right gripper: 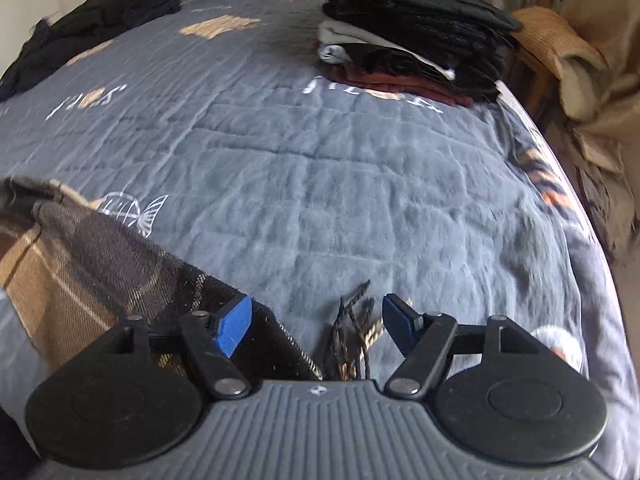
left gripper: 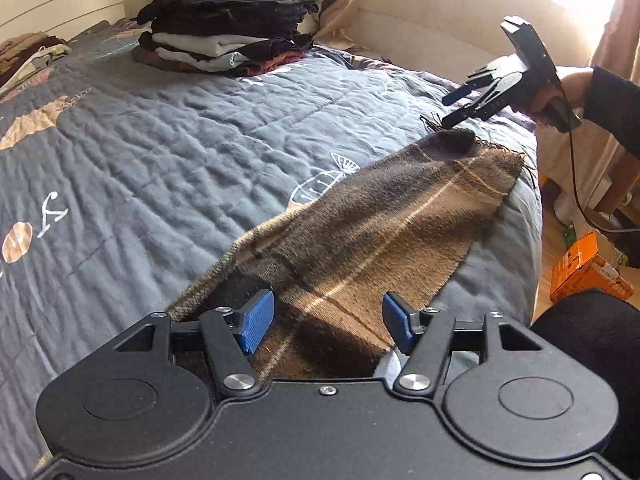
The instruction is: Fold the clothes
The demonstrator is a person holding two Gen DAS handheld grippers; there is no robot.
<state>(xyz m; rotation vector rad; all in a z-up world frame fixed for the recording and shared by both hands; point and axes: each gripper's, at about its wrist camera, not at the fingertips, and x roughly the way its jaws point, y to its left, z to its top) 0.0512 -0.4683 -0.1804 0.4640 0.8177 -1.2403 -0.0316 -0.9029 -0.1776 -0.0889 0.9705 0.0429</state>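
Both grippers, left gripper (left gripper: 328, 322) and right gripper (right gripper: 316, 326), hung with jaws released above a brown plaid scarf (left gripper: 360, 232), which lay folded lengthwise on the bed quilt (left gripper: 160, 152). Farther back sat a stack of folded clothes (left gripper: 228, 28); more folds of the scarf seemed left.
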